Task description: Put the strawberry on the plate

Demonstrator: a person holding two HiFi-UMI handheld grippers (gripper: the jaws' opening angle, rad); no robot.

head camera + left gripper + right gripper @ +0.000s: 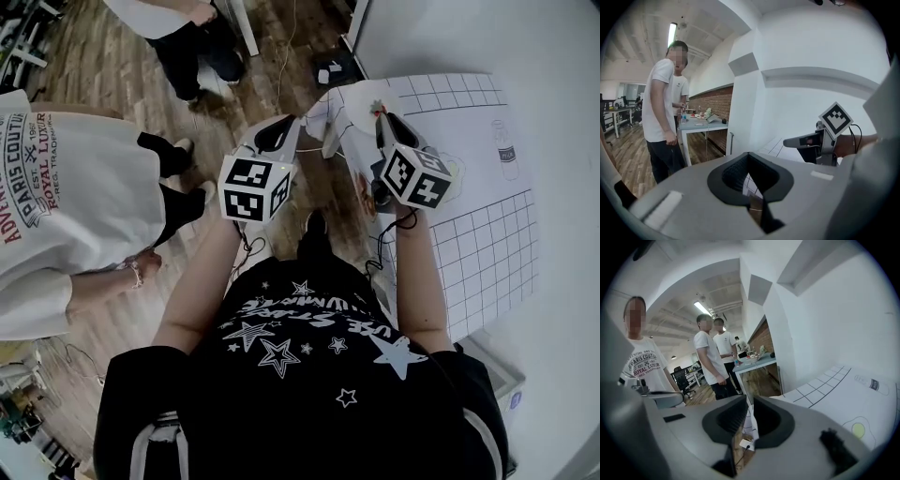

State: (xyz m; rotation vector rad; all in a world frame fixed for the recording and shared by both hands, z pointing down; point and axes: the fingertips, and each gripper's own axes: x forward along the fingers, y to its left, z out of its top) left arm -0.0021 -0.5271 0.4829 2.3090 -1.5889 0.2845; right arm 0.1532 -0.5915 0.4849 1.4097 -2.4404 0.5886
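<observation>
**Plainly empty: both hand-held grippers, with the strawberry not clearly in view**

The right hand-held gripper (749, 405) has its jaws a narrow slit apart with nothing between them. Through the slit show a corner of the mat (820, 390) and the floor (761, 376) beyond. In the head view it hangs over the mat's corner on the white tabletop (553, 112).

The left hand-held gripper (749, 169) has its jaws meeting at the tips and grips nothing. It hangs over the floor, just beside the tabletop's edge and apart from the right one.

No view shows the strawberry for certain. In the head view a red speck (379, 112) sits right at the right hand-held gripper's tip. I cannot tell whether it is the fruit, print on the mat or part of the tool.

Farther out, the mat carries a printed egg (858, 430) and a printed bottle (505, 150). People in white shirts (710, 357) stand on the floor, near a far table (704, 122).
</observation>
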